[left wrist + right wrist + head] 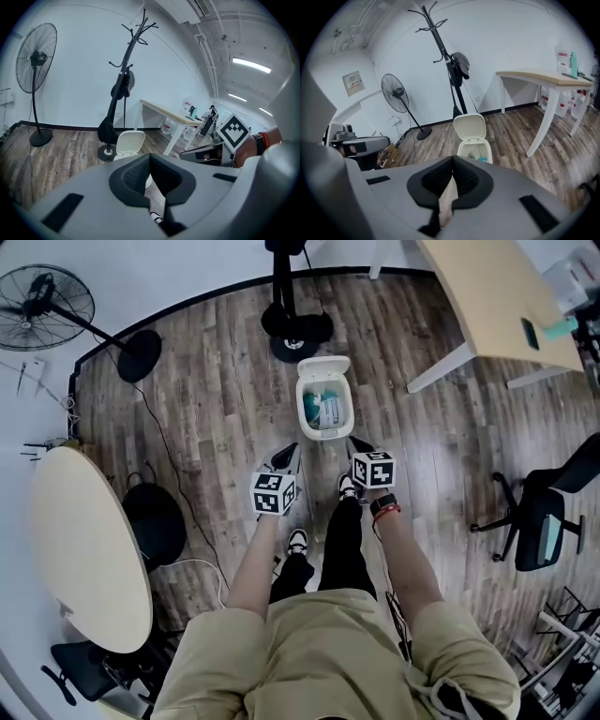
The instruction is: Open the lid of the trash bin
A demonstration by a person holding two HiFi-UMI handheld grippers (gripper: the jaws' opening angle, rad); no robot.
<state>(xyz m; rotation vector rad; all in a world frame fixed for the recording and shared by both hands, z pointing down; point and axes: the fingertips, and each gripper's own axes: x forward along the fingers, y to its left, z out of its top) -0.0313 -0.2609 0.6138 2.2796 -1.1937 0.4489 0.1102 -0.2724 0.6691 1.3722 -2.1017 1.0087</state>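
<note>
I've got smooth, faintly glossy cream plastic on the trash bin (301, 401), matt grainy wood planks on the floor (216, 399), and matt grey plastic on my right claw (453, 158).

**Wood-plank floor and the items standing on it.**
The floor (225, 399) carries a white trash bin (302, 409) with its lid (323, 367) raised, just ahead of the person's shoes (297, 541). Behind the bin stands a coat rack's round base (295, 329). At left are a fan's base (139, 355) and a black cable (167, 448); at right, a surface's white leg (441, 367) and an office chair (539, 521).

fan (45, 298), coat rack (123, 75), desk (487, 296), office chair (542, 523)
</note>
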